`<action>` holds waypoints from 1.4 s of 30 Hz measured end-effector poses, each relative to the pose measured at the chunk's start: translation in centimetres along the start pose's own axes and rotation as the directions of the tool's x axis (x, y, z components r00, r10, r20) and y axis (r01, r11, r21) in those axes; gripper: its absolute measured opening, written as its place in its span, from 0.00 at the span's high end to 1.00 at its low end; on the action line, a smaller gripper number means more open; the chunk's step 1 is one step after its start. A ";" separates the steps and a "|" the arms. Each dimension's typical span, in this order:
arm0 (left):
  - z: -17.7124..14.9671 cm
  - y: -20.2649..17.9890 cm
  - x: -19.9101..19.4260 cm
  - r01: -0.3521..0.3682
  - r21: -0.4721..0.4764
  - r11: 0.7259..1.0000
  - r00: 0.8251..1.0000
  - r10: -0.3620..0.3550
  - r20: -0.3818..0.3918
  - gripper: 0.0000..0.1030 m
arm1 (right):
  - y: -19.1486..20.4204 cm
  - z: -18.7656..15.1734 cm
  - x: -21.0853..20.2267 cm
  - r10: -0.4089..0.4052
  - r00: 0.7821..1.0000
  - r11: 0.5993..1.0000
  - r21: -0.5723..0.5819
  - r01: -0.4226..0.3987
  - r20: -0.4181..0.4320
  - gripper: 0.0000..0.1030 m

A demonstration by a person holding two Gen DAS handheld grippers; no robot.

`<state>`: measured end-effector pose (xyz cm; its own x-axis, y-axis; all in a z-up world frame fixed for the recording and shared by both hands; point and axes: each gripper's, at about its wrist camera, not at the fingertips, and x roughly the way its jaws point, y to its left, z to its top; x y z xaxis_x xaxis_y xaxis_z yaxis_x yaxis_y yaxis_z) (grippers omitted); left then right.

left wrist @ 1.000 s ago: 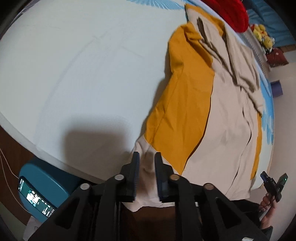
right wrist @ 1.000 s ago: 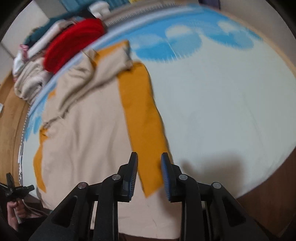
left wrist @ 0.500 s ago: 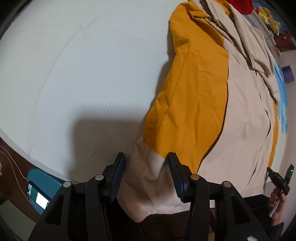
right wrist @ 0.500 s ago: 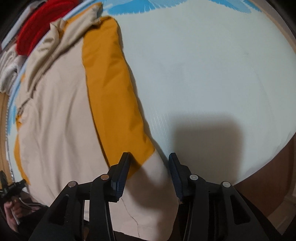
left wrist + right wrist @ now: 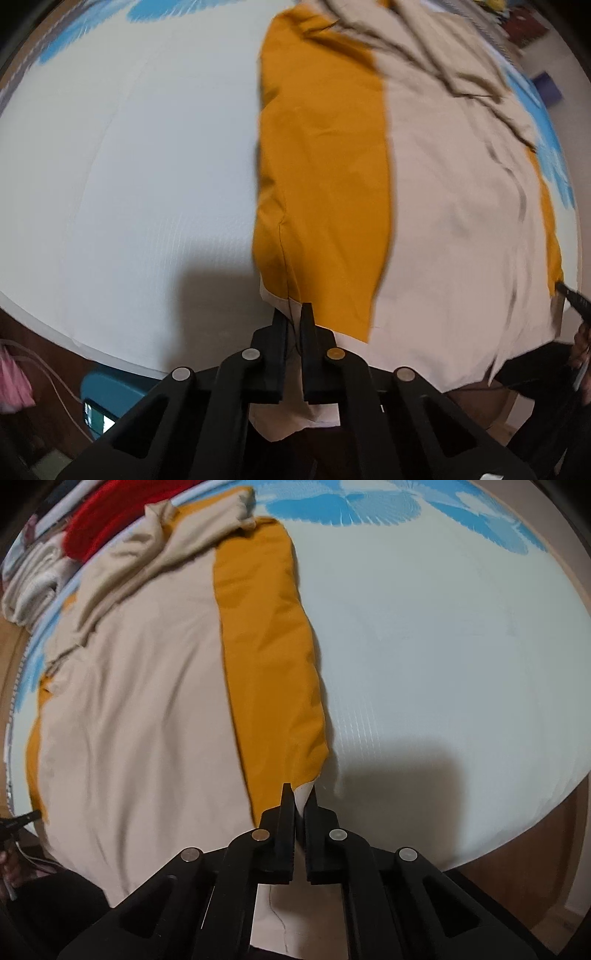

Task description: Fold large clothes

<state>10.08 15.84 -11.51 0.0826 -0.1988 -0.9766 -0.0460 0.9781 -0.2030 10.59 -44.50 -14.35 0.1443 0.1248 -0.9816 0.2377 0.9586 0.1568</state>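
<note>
Beyond right gripper (image 5: 294,794), red cloth (image 5: 92,531), unseen leftward

Garment (image 5: 454,206) spread on bed (image 5: 129,166) — near hem overhangs edge; clothes pile (image 5: 55,554) behind it.

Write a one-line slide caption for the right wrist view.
Right gripper shut on the hem corner of a beige-and-mustard garment spread on a white-and-blue bed cover.
</note>
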 end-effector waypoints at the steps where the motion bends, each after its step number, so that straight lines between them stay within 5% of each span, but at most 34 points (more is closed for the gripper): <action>1: -0.1 -0.3 -0.8 0.013 0.010 1.000 1.000 -0.013 0.016 0.96 | 0.0 -0.1 -0.6 0.014 1.000 1.000 0.010 -0.014 0.013 0.97; 13: -2.0 -1.7 -10.8 0.171 0.137 0.976 0.970 -0.192 0.152 0.98 | 0.1 -0.6 -13.1 0.223 0.949 0.975 -0.056 -0.216 0.222 0.98; 23: -8.1 -0.3 -17.9 0.302 0.187 0.935 0.928 -0.334 0.168 0.98 | -2.4 -8.0 -23.9 0.280 0.911 0.958 -0.146 -0.246 0.303 0.98; 27: -7.1 0.2 -17.2 0.315 0.139 0.939 0.924 -0.337 0.179 0.98 | -3.9 -9.6 -25.7 0.288 0.900 0.957 -0.141 -0.255 0.327 0.98; 31: -2.2 0.8 -14.5 0.339 0.069 0.938 0.915 -0.346 0.210 0.98 | -4.6 -6.1 -24.0 0.282 0.902 0.959 -0.102 -0.263 0.328 0.98; 35: 4.3 2.3 -10.8 0.358 -0.040 0.933 0.910 -0.339 0.238 0.98 | -2.8 1.9 -19.9 0.307 0.909 0.952 -0.100 -0.291 0.283 0.98; 40: 10.6 3.9 -5.2 0.424 -0.216 0.879 0.888 -0.357 0.291 0.97 | -0.1 11.9 -13.4 0.284 0.923 0.959 -0.065 -0.277 0.261 0.98; 42: 11.8 3.9 -3.7 0.386 -0.250 0.888 0.910 -0.321 0.263 0.97 | -0.2 14.3 -9.9 0.278 0.929 0.958 -0.003 -0.286 0.245 0.98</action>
<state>21.30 21.08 -7.81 0.3513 -0.4791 -0.8044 -0.2579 0.7764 -0.5751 22.88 -49.61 -3.07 0.4353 0.3197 -0.8416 0.1838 0.8836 0.4307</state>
